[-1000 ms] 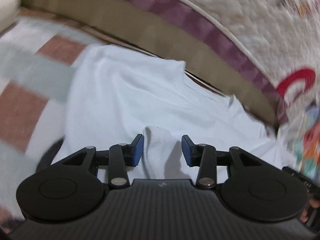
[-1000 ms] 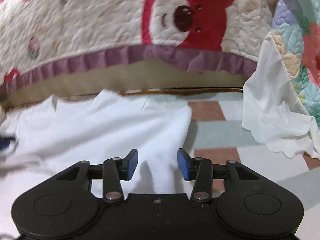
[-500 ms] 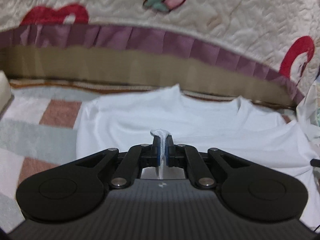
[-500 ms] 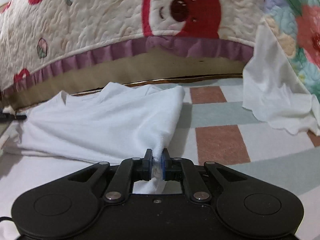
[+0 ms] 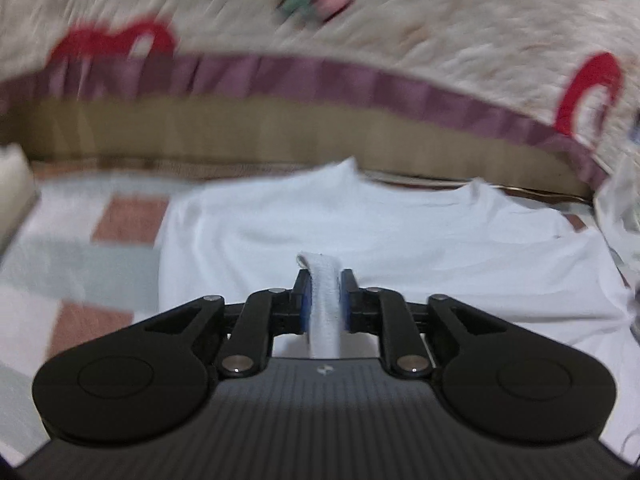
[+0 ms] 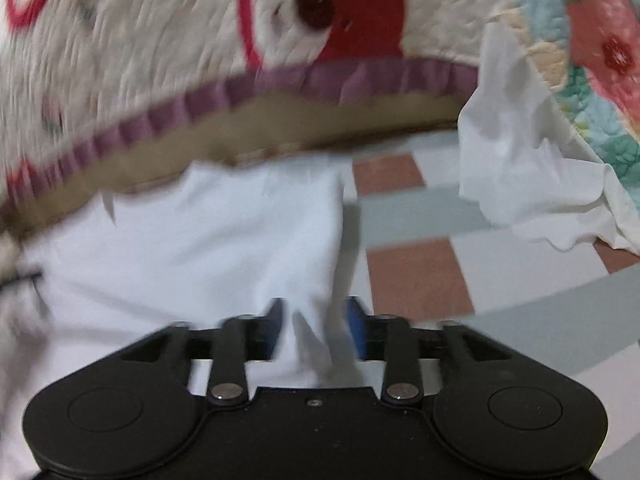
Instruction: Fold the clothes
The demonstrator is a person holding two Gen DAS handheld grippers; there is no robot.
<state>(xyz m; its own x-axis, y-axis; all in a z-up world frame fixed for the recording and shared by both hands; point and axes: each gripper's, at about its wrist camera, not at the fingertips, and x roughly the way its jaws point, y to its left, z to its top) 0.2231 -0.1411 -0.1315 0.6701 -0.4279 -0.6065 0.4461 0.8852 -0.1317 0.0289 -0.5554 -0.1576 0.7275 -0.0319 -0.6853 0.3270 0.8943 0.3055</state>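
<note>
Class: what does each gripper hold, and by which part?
Left gripper, opening, pinches a bunched fold of the white shirt. Right gripper, opening, grips nothing.

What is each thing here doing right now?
White shirt: lying spread on the checked mat, near edge bunched up.
Left gripper: fingers opening, a fold of shirt between them.
Right gripper: fingers opening, apart, shirt cloth loose between them.
Quilt: hanging over the bed edge.

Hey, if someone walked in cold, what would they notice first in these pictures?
A white shirt spread flat on a checked mat, with a quilt bearing a big red bear face hanging behind it. Both tongs are opening: the left tongs have a fold of the shirt between them, and so do the right tongs.
</note>
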